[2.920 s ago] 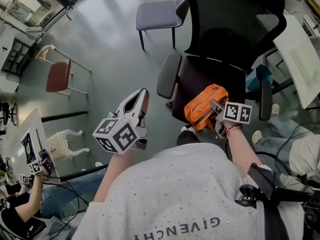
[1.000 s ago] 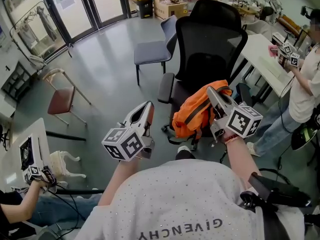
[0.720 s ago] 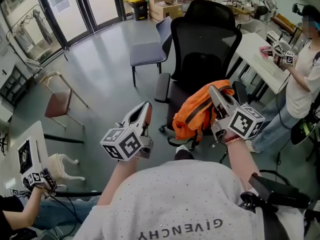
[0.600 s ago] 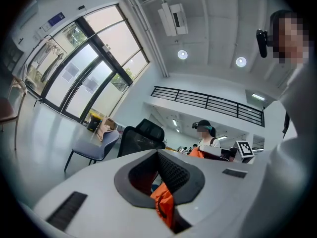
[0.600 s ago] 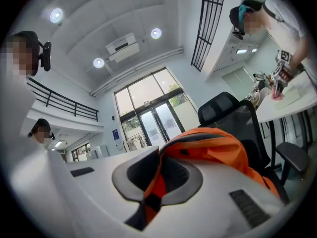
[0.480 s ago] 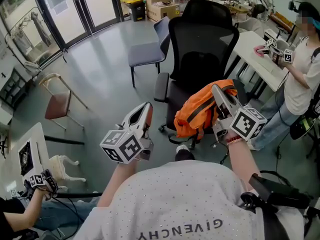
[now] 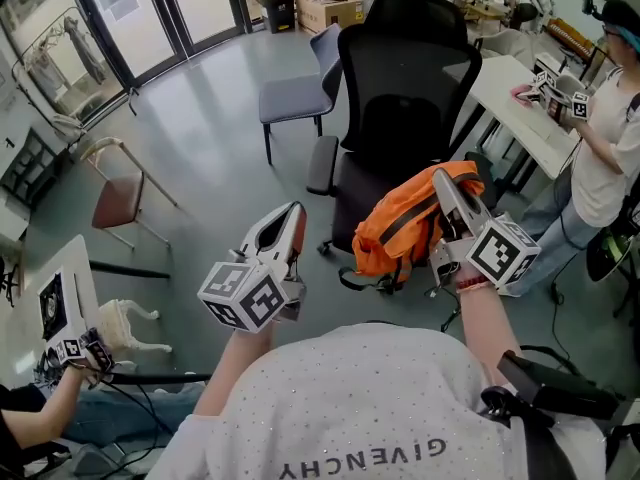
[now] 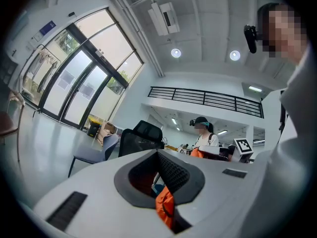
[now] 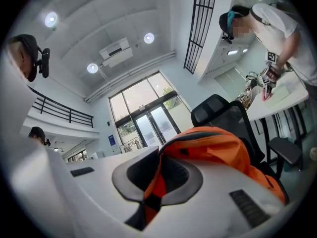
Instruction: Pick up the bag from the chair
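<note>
Grey floor [image 7: 200, 128] is stretching away to glass doors [image 7: 130, 8] behind a black office chair [image 7: 405, 78]. The right gripper [image 7: 443, 183] is pointing up and forward, its jaws closed tight on a fold and dark strap of the orange bag [image 7: 400, 223]. In the right gripper view that gripper [image 9: 158, 177] is pinching the fabric, and the bag [image 9: 213, 143] is bulging over and past the jaws. The bag is hanging from the jaws just in front of the chair seat; whether it is touching the seat cannot be told. The right forearm [image 7: 480, 318] is reaching out almost straight. The left gripper [image 7: 285, 216] is hovering well apart to the bag's left, tilted upward, its jaws [image 8: 161, 175] resting together with nothing gripped, the left forearm [image 7: 235, 353] bending outward. Beyond the right jaws, a person [image 7: 600, 148] is standing at a white tabletop [image 7: 510, 98].
</note>
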Action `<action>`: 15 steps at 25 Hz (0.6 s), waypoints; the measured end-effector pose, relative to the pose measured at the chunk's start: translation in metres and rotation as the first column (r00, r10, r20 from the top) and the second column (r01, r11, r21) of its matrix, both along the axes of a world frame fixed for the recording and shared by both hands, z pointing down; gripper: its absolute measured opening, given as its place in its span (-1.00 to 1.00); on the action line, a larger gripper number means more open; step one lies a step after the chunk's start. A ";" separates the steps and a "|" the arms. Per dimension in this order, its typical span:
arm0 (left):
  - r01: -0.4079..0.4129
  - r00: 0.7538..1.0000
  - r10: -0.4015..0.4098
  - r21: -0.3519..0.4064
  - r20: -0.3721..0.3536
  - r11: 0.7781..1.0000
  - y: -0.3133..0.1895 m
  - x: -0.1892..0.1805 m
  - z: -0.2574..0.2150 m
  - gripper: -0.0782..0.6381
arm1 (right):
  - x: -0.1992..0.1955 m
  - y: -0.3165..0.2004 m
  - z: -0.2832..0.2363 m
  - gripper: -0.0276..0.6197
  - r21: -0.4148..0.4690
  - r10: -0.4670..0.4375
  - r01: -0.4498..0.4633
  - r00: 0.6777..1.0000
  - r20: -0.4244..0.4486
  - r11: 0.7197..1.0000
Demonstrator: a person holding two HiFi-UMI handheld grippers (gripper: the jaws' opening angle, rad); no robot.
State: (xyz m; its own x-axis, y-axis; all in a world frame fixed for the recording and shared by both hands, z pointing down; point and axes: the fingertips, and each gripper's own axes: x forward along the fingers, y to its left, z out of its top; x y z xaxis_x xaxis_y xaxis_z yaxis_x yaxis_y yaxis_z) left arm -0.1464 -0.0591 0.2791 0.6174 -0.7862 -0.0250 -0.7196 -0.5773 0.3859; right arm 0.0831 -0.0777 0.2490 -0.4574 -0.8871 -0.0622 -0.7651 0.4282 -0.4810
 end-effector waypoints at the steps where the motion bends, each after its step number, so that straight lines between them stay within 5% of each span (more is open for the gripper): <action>1: 0.006 1.000 -0.006 -0.005 -0.002 1.000 0.001 0.000 0.002 -0.77 | 0.001 0.001 0.001 -0.89 0.002 -0.001 0.001 1.000 0.006 1.000; 15: 0.104 0.992 -0.105 -0.021 -0.069 0.994 0.026 0.065 -0.005 -0.77 | 0.079 0.036 -0.020 -0.89 0.029 -0.080 0.079 0.997 0.020 0.996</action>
